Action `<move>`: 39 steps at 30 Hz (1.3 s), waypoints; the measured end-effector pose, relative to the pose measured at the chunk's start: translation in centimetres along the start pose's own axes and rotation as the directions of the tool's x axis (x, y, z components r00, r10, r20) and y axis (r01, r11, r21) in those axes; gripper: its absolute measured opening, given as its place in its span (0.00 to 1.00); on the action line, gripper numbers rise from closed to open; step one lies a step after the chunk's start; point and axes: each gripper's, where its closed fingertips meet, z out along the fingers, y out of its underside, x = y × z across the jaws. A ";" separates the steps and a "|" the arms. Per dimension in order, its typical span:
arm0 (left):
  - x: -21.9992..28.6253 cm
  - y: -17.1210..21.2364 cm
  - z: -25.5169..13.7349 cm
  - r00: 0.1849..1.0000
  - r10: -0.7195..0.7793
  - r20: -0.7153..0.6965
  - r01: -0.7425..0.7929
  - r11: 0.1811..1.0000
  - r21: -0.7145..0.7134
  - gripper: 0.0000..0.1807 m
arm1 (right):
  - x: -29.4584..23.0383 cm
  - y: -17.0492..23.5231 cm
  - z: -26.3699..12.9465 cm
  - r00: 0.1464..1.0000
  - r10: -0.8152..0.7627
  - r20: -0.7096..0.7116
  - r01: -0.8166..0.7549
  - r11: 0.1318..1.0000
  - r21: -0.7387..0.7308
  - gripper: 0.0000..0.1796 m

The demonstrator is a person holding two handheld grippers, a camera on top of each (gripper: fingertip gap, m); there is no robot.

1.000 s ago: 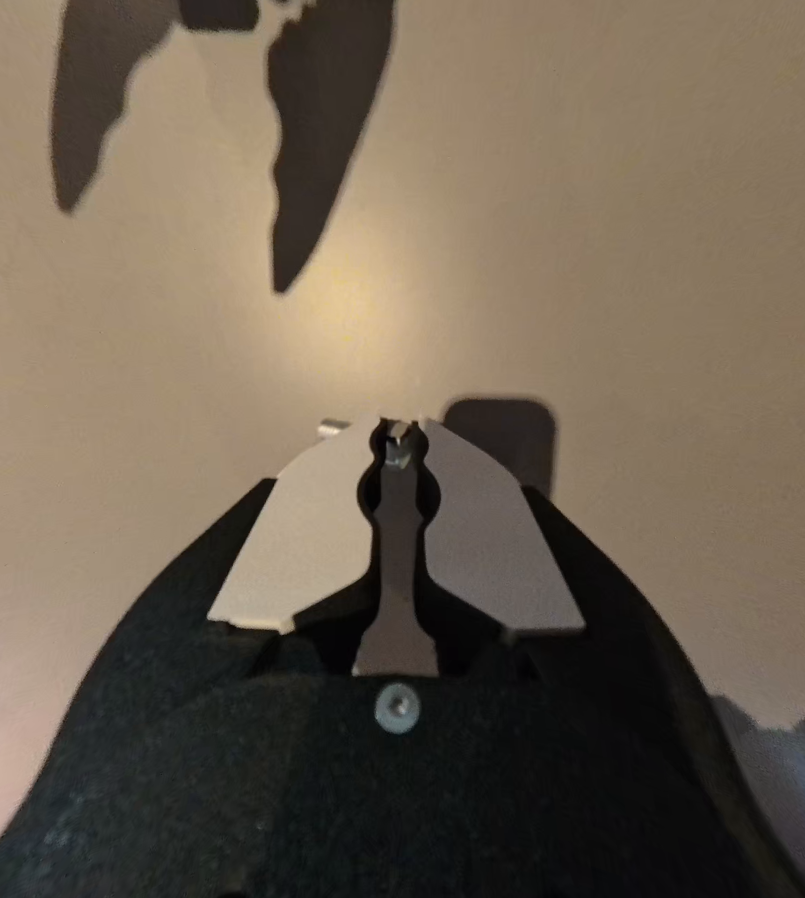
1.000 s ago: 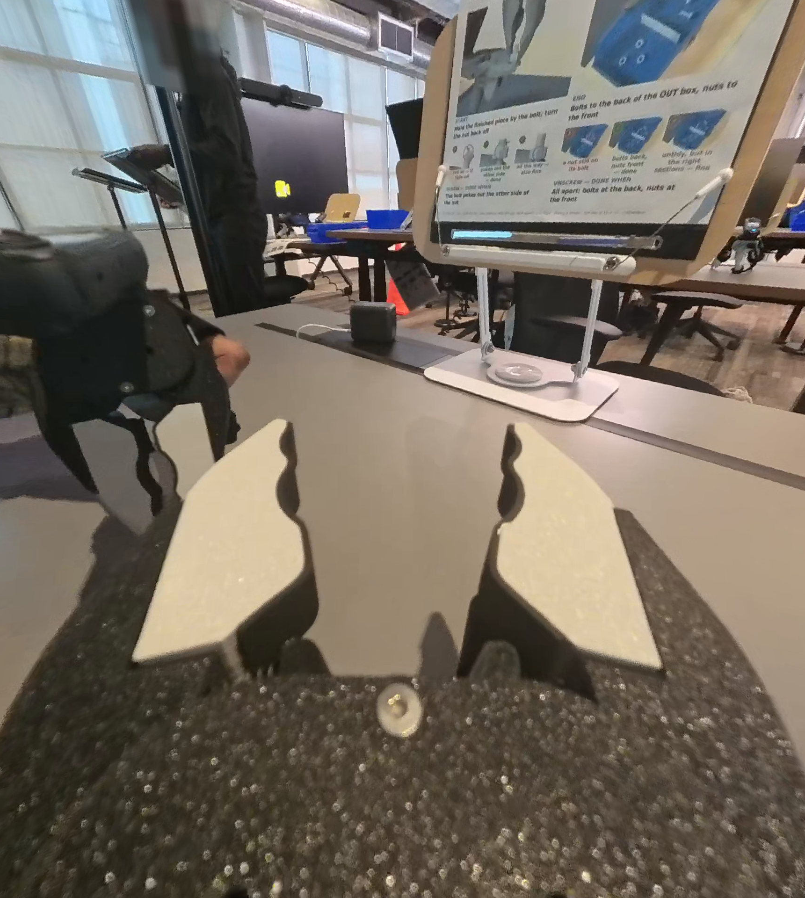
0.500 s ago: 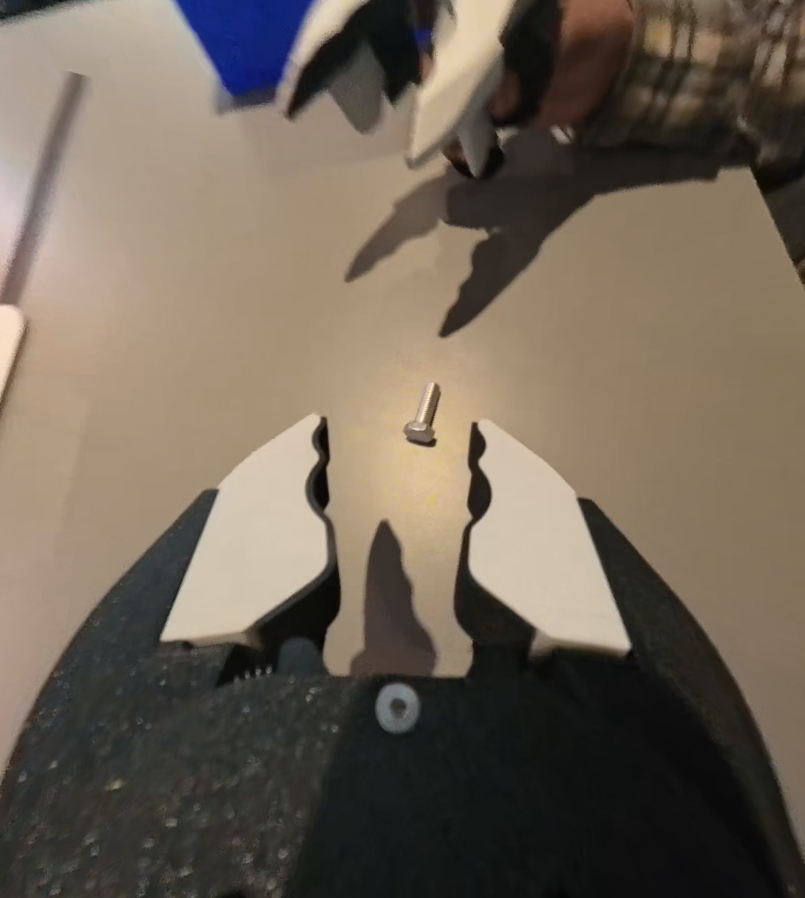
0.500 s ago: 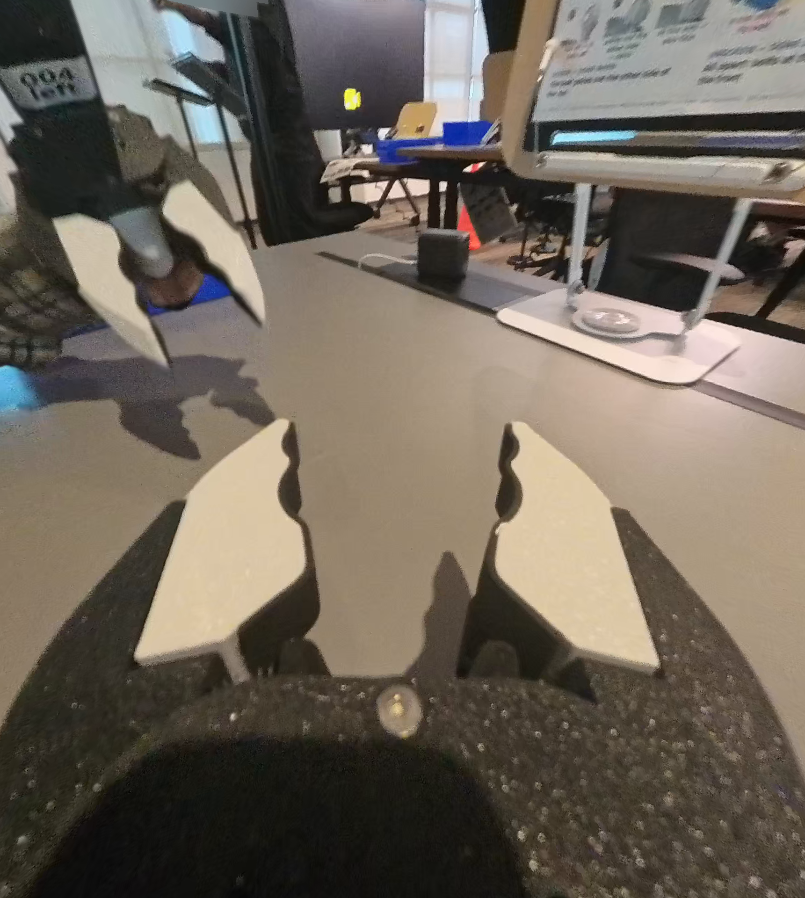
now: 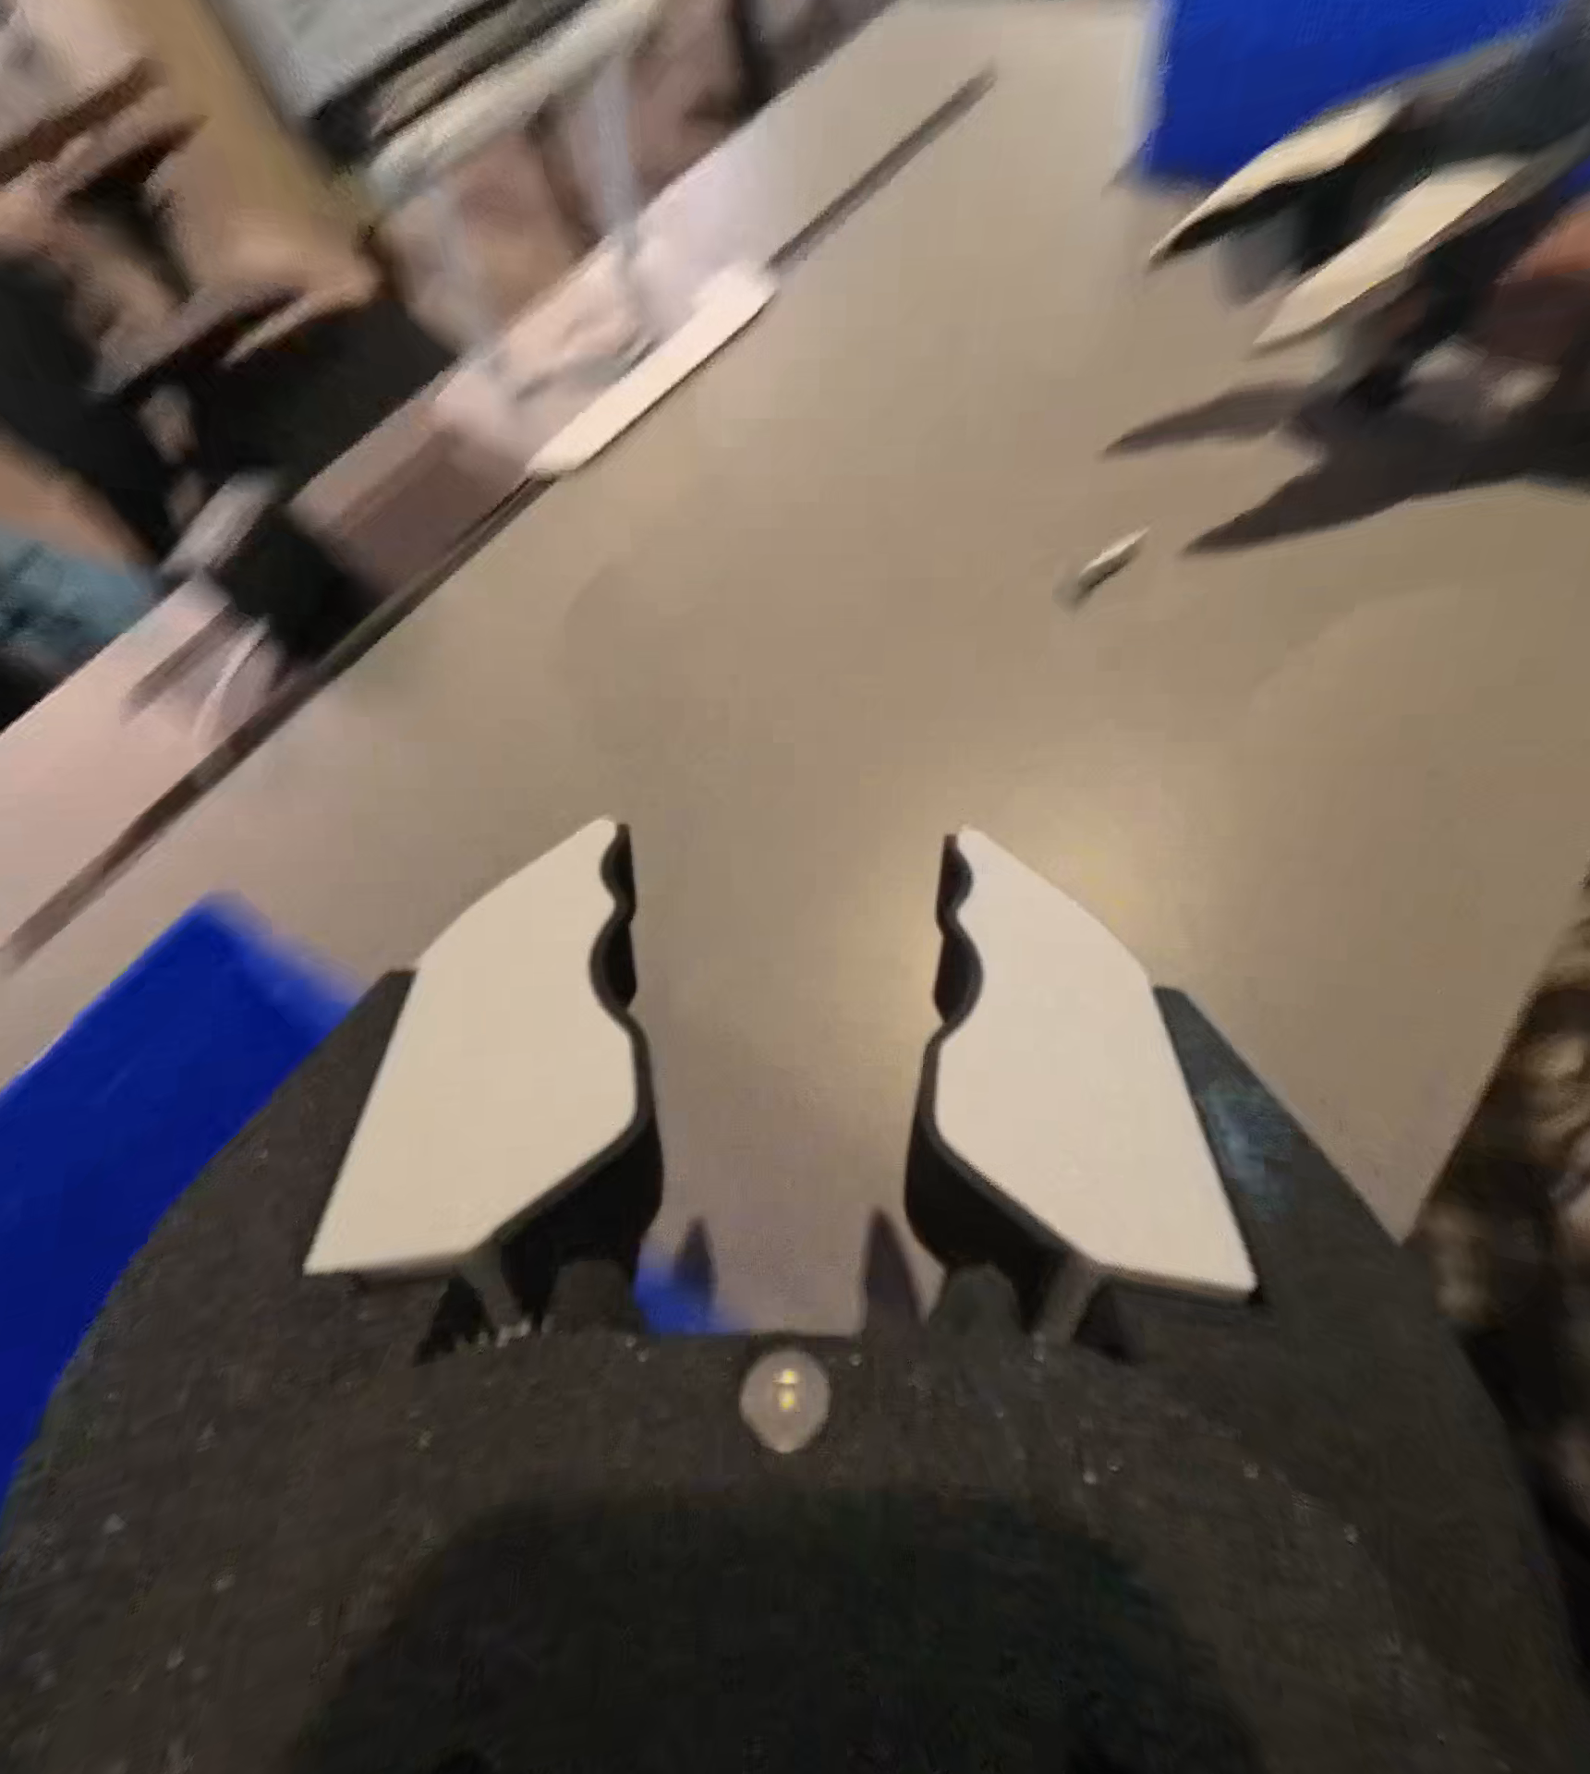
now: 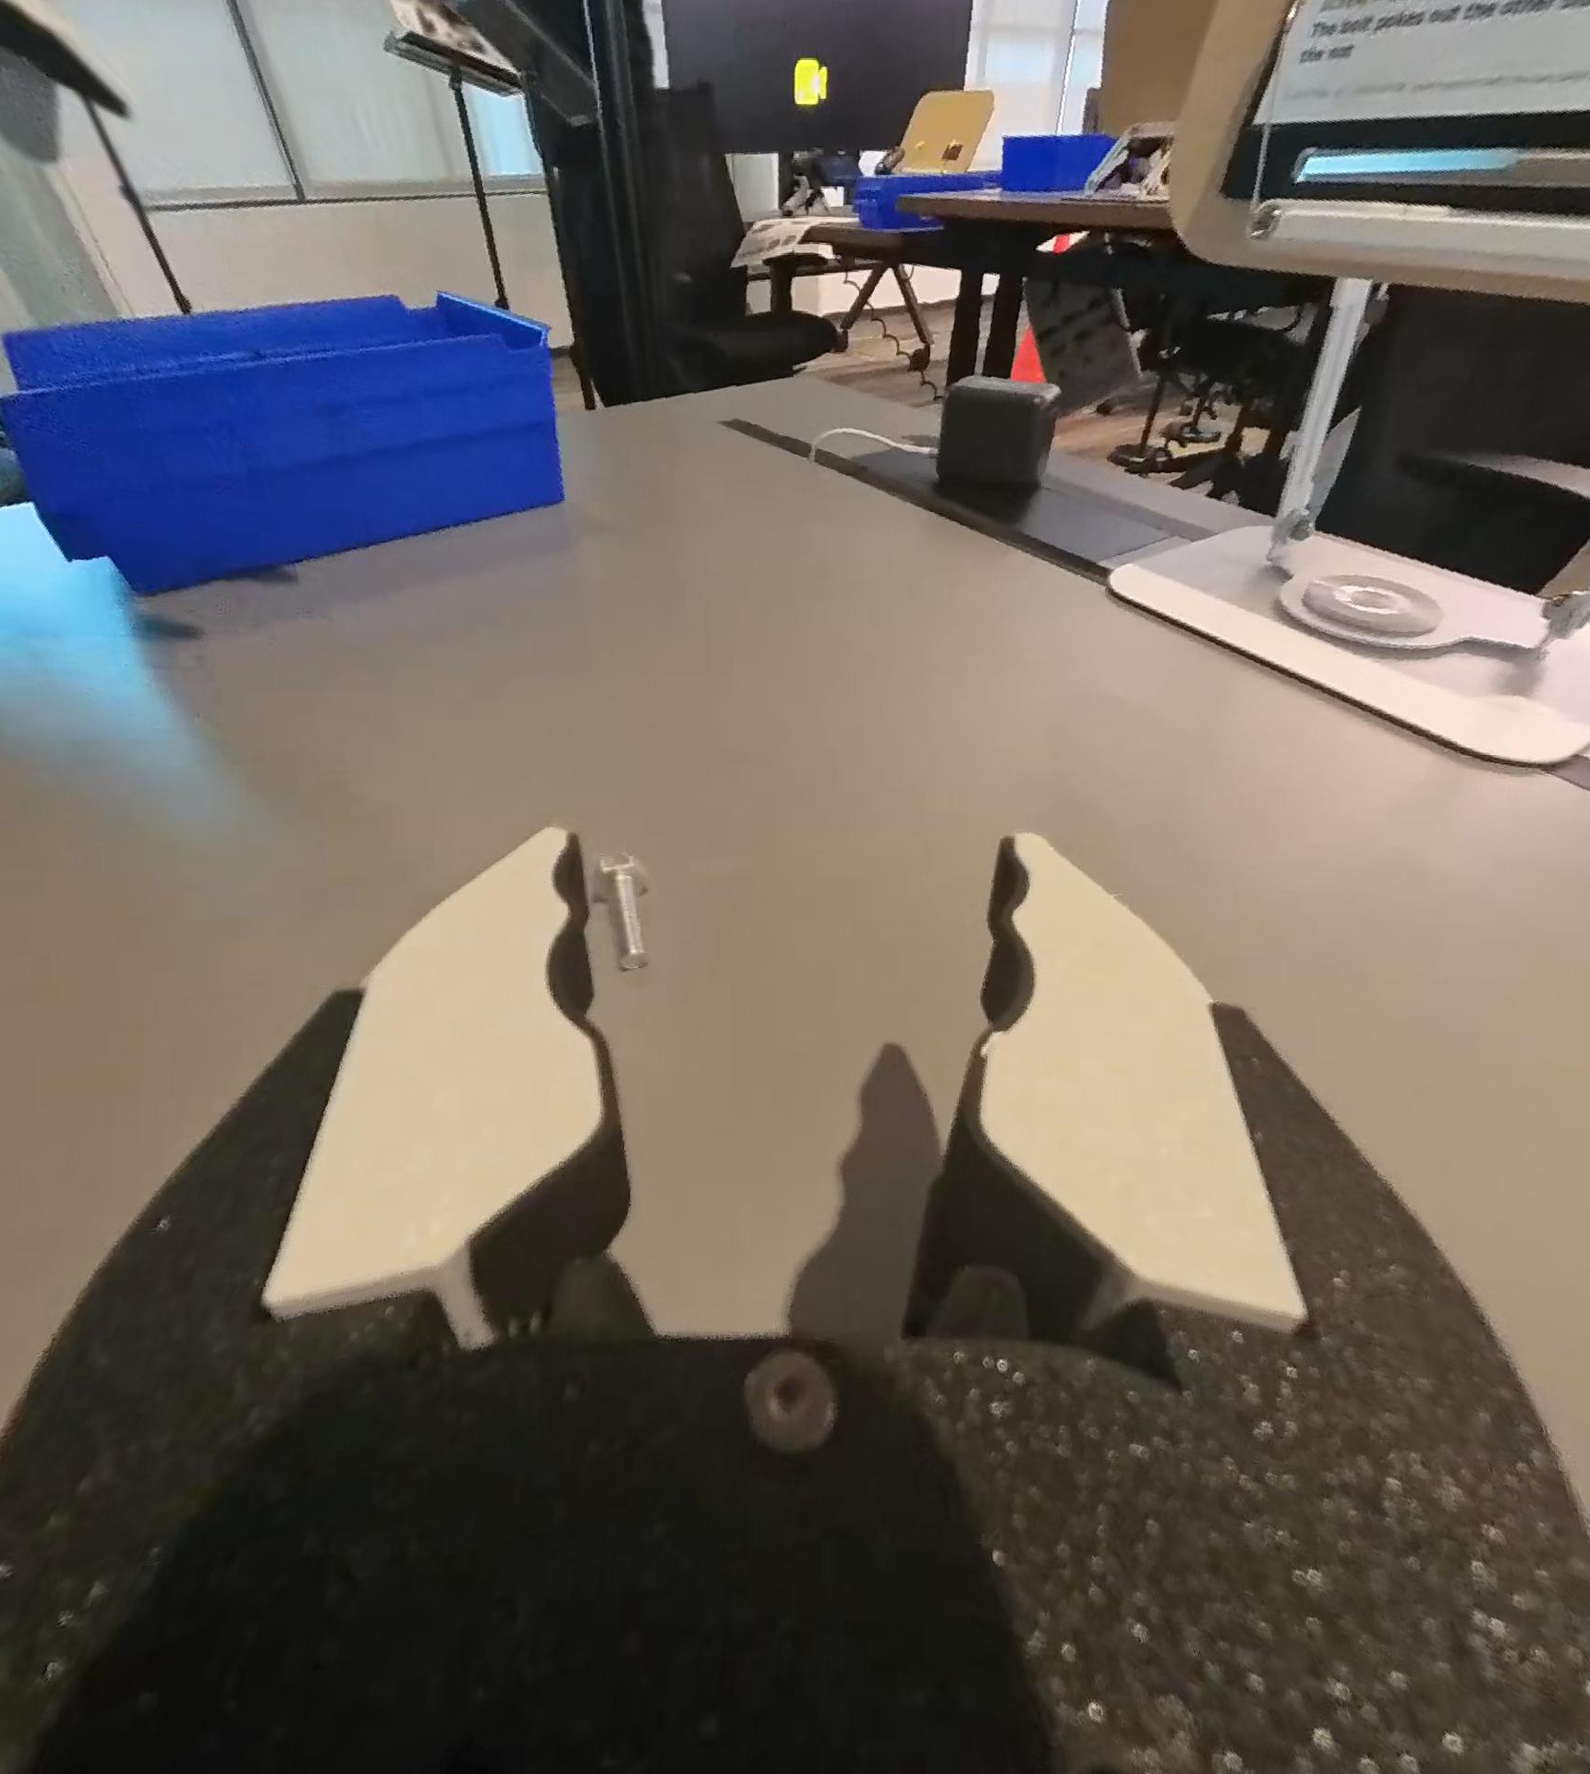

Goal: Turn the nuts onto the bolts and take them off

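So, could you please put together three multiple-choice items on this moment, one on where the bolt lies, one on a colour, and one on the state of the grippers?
1. Where does the bolt lie?
A. Inside the blue bin
B. On the grey table, just beside the right gripper's left finger
C. Clamped in the left gripper

2. What colour is the bin on the table?
A. Blue
B. Red
C. Yellow

3. How do the two grippers stand?
A. Both shut
B. Left shut on the bolt, right open
C. Both open and empty

Answers:
1 B, since the bolt rests flat on the tabletop next to that finger.
2 A, since the bin's walls are plainly blue in the right wrist view.
3 C, since the left gripper and the right gripper each show a wide gap with nothing held.
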 end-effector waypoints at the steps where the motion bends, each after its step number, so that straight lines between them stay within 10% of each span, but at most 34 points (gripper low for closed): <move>1: -2.3 2.0 -2.1 0.996 -0.010 0.090 0.018 0.996 -0.086 0.33 | -0.1 0.1 0.1 1.000 -0.002 0.003 0.002 1.000 -0.006 0.44; 5: -8.7 10.9 -9.2 0.959 -0.110 0.263 0.204 0.909 -0.364 0.32 | -0.4 0.3 0.4 1.000 -0.017 0.011 0.017 1.000 -0.022 0.44; 12: -8.6 21.2 -11.0 0.976 -0.191 0.103 0.207 0.678 -0.705 0.29 | -0.2 0.3 0.5 1.000 -0.012 -0.002 0.012 1.000 -0.013 0.44; 22: -7.6 22.8 -8.7 0.770 -0.489 0.411 0.613 0.385 -0.690 0.19 | 0.2 0.1 0.3 1.000 0.010 -0.025 -0.010 1.000 0.009 0.44; 39: -6.2 25.5 -9.0 0.656 -0.532 0.536 0.650 0.036 -0.759 0.17 | -0.8 -0.5 0.0 0.998 -0.063 -0.016 0.063 0.998 -0.001 0.45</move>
